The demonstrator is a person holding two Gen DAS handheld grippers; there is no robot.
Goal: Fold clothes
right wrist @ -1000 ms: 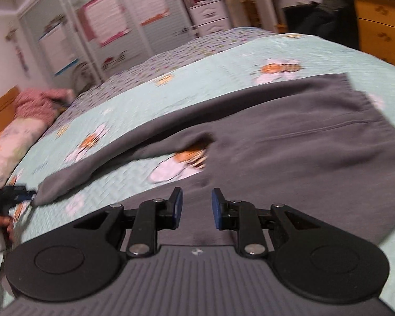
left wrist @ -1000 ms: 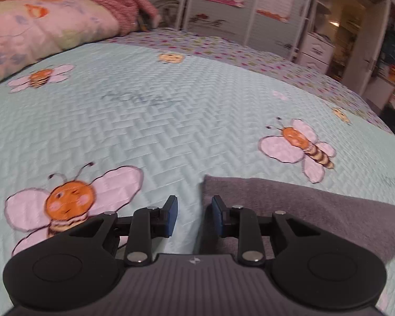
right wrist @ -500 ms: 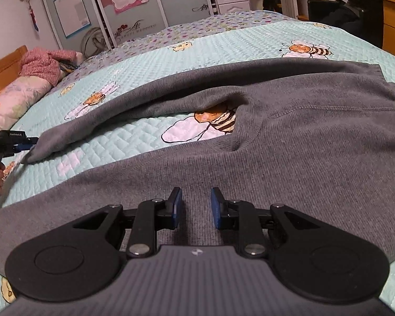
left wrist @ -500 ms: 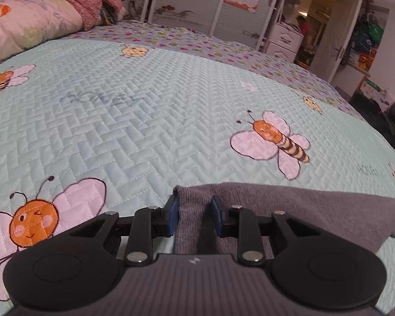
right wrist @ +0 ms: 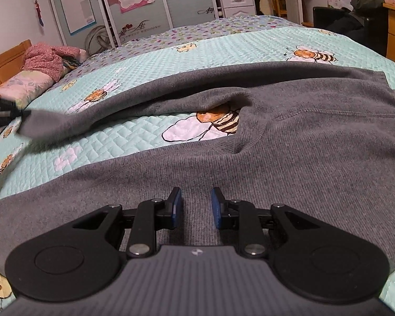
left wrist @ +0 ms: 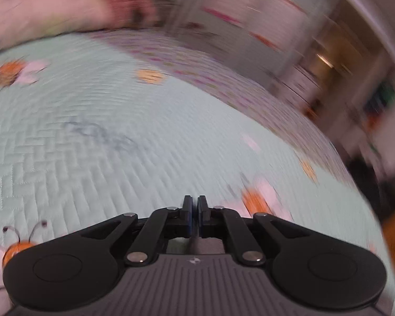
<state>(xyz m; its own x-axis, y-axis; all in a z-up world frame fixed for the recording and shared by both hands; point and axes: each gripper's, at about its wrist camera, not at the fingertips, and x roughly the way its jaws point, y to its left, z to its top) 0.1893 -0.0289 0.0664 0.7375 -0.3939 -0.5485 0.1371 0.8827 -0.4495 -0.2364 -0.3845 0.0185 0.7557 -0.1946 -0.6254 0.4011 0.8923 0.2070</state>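
Both tongs differ: left tongs [left wrist: 194, 210] pinch the grey sweater's [right wrist: 289, 158] sleeve, right tongs [right wrist: 194, 206] gape empty.

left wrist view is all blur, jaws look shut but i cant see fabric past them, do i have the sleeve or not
Observer: Yes. The right wrist view shows the left gripper shut on the cuff end of the grey sleeve.
Operator: is that end off the bed
Observer: It looks raised above the quilt, and the sleeve runs back from there to the sweater, whose body lies flat.
Operator: and my other hand
Observer: The right gripper is open over the near part of the sweater and grips nothing.
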